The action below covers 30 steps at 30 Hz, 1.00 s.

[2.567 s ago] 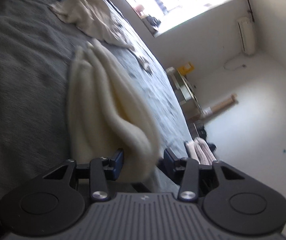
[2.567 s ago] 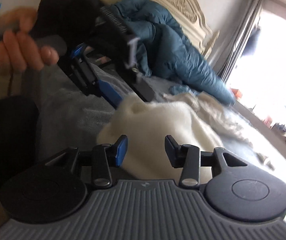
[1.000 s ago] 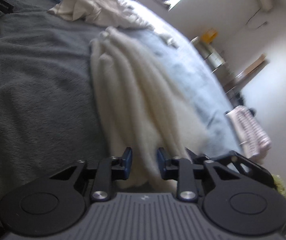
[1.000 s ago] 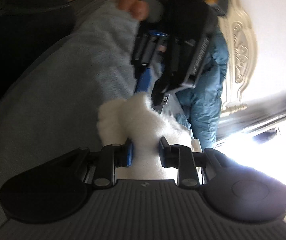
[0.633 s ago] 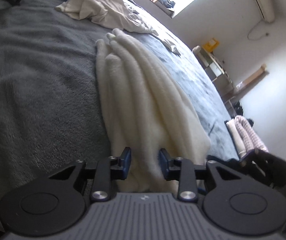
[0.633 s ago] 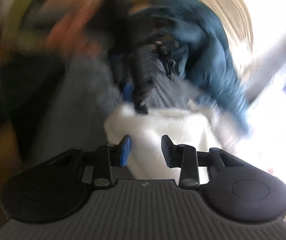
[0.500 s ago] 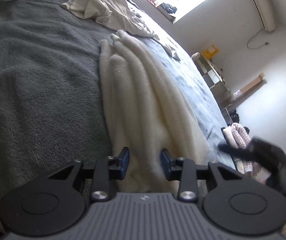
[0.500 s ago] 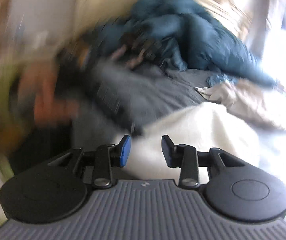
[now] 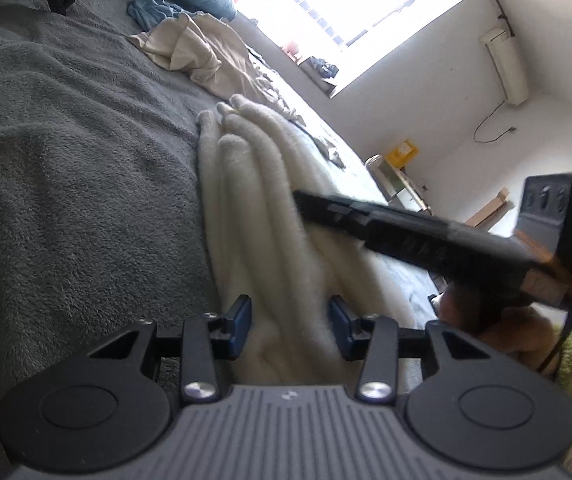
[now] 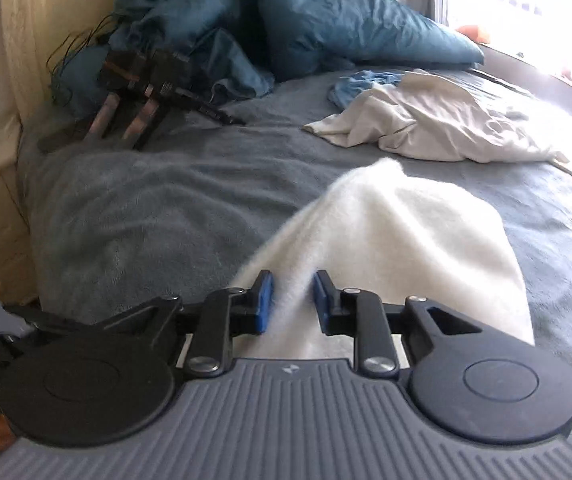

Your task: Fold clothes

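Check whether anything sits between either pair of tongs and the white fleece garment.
Nothing visible does. The left tongs stand open with the white fleece garment already between their pads. The right tongs, which have just been closing, have a lifted fold of it between theirs. The beige garment lies apart on the grey blanket.

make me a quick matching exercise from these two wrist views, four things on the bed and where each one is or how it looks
Things:
1. fluffy white garment
2. crumpled cream cloth
3. blue duvet
4. grey blanket

Descriptions:
A. heaped by the headboard
B. spread over the bed beneath the clothes
C. lies loose further up the bed, towards the window
D. between the blue pads of both grippers

Pairs: 1-D, 2-C, 3-A, 4-B
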Available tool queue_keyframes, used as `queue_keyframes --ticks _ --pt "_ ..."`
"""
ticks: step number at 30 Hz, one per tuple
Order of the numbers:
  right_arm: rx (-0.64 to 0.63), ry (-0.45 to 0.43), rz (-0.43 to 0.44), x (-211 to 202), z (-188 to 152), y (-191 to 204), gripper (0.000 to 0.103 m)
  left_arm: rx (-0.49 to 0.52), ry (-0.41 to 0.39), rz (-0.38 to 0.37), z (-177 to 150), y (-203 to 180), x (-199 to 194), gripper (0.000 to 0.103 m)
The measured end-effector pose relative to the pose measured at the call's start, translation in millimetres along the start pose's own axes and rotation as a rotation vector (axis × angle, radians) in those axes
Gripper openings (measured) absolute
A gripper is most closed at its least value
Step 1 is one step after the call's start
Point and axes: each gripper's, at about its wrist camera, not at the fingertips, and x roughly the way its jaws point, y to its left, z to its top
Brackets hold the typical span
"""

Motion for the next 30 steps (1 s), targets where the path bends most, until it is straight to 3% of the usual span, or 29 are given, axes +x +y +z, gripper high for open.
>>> queue_keyframes --ticks 2,4,6,8,11,15,18,22,25,28,30 --pt "-0.053 0.013 0.001 -0.1 4.7 2.0 0.025 -0.024 -0.027 -0.032 -0.2 5.0 -9.3 0.046" --pt "-0.052 0.017 0.013 -7.8 22.6 -3.0 0.034 -0.027 -0.075 -0.05 -0.3 8.4 -18.3 0.05" --pt "-0.001 -0.002 0.029 -12.6 41.3 -11.7 0.059 -0.004 -0.107 -0.039 3.0 8.8 -20.7 0.051" --pt "0.015 0.011 0.005 -0.2 60.7 -15.6 0.067 0.013 -0.112 -0.032 9.2 11.6 -14.7 0.052" --pt "0.021 0.12 -0.078 37.2 84.2 -16.2 0.075 0.01 -0.089 -0.063 14.9 17.0 1.7 0.053" --pt "0.029 0.315 -0.112 93.4 103.5 -14.0 0.076 0.032 -0.089 -0.105 10.2 15.2 12.2 0.056" --pt "-0.086 0.449 -0.14 123.4 110.8 4.6 0.083 0.105 -0.125 -0.099 3.5 6.2 13.8 0.059" --pt "-0.225 0.544 -0.181 135.3 105.6 18.5 0.081 0.118 -0.153 -0.13 -2.8 6.0 10.9 0.059" --pt "-0.238 0.548 -0.184 131.4 101.7 17.8 0.072 0.094 -0.155 -0.157 -3.8 10.4 9.6 0.059" --pt "-0.237 0.527 -0.201 126.5 98.7 17.8 0.049 0.067 -0.158 -0.182 1.5 14.2 12.2 0.059" --pt "-0.227 0.497 -0.22 121.3 98.7 17.5 0.034 0.027 -0.158 -0.219 9.8 16.7 14.6 0.047"
